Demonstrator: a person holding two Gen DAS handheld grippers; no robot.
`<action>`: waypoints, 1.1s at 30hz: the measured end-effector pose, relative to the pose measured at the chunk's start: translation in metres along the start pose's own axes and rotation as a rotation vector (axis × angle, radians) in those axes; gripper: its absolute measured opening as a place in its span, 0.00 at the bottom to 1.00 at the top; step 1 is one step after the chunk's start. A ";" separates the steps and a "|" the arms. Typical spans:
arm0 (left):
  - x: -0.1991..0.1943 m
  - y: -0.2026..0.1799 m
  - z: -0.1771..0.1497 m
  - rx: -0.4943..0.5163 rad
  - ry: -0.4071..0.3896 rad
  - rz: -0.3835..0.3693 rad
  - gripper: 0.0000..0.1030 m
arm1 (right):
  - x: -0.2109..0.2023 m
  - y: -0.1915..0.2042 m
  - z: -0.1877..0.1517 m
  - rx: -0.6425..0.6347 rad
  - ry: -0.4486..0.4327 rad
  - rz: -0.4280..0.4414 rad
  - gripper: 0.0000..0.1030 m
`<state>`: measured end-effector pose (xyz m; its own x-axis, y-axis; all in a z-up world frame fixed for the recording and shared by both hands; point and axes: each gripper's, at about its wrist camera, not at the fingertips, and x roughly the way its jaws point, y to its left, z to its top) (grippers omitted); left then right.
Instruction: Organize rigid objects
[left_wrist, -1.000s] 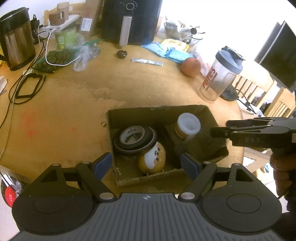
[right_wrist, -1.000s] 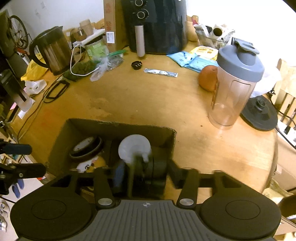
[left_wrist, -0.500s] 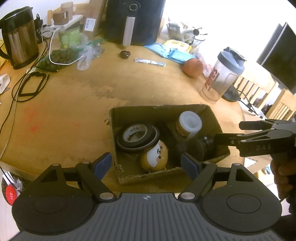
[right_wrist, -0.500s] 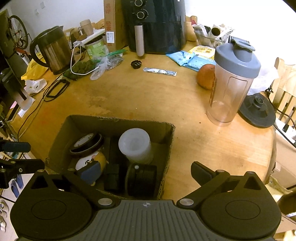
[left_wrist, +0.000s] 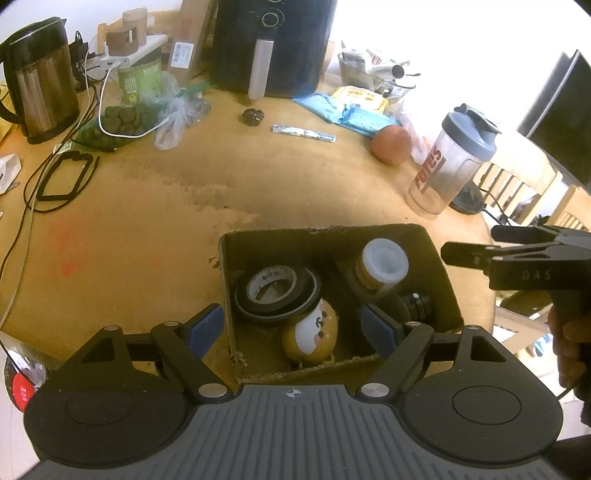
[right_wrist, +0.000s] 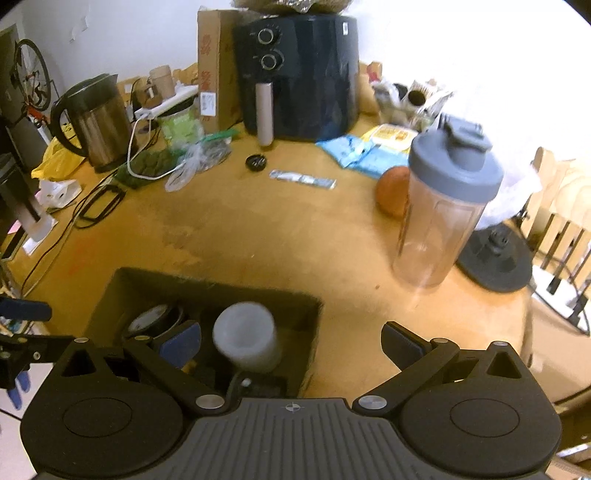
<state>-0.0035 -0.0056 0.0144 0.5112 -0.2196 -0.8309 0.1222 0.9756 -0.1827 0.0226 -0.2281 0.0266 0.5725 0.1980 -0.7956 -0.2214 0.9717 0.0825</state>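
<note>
With everything in the cardboard box (left_wrist: 439, 266), I judged the step in hand was drawing clear, best done by lifting straight so no finger snagged a wall. My left gripper (left_wrist: 291, 328) hung spread and empty over the near edge, the tape roll (left_wrist: 277, 291) and round yellow figure (left_wrist: 310, 330) just beyond it. The white-capped jar (left_wrist: 382, 267) and a black cylinder (left_wrist: 417, 304) lay further right. My right gripper (right_wrist: 291, 343), jaws just opened wide and holding nothing, straddled the box's right wall above the jar.

Blown-out glare upper right, fisheye-bent edges, possibly slight motion blur
</note>
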 end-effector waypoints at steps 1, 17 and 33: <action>0.001 0.000 0.002 0.000 0.000 0.000 0.79 | 0.001 -0.001 0.002 -0.005 -0.003 -0.005 1.00; 0.020 -0.002 0.023 -0.009 0.025 0.031 0.79 | 0.033 -0.003 0.025 -0.027 0.088 0.016 1.00; 0.031 -0.001 0.041 -0.008 0.026 0.006 0.79 | 0.067 0.016 0.084 -0.123 0.131 0.100 1.00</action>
<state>0.0476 -0.0138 0.0105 0.4895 -0.2138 -0.8454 0.1124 0.9769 -0.1819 0.1235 -0.1888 0.0251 0.4366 0.2665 -0.8593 -0.3715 0.9233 0.0977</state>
